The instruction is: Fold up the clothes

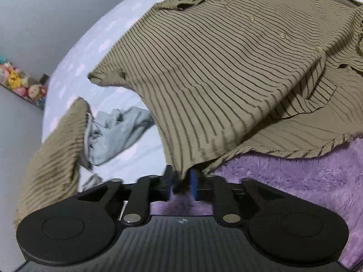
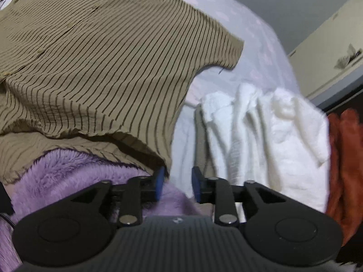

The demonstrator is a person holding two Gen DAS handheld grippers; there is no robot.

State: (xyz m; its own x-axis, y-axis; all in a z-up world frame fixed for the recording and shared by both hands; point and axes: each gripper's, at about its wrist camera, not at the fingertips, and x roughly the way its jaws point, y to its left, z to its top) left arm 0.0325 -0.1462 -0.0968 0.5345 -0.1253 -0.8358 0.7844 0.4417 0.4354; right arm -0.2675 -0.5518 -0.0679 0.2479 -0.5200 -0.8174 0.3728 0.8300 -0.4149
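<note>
1. We see the striped shirt spread front-up across the bed, filling the upper centre of the left wrist view, its hem draped over a purple fleece at lower right.
2. Our left tongs are clamped on the shirt's hem corner at lower centre, probably to lift that edge for a fold.
3. Our right tongs stand apart at lower centre of the right wrist view. The left pad sits just beside the hem's other corner; whether it touches the cloth we cannot tell through the blur.
4. A white towel lies at centre right there, and a pale blue garment at middle left of the left view, seemingly waiting their turn.
5. We can read no brand, label or writing anywhere.
</note>
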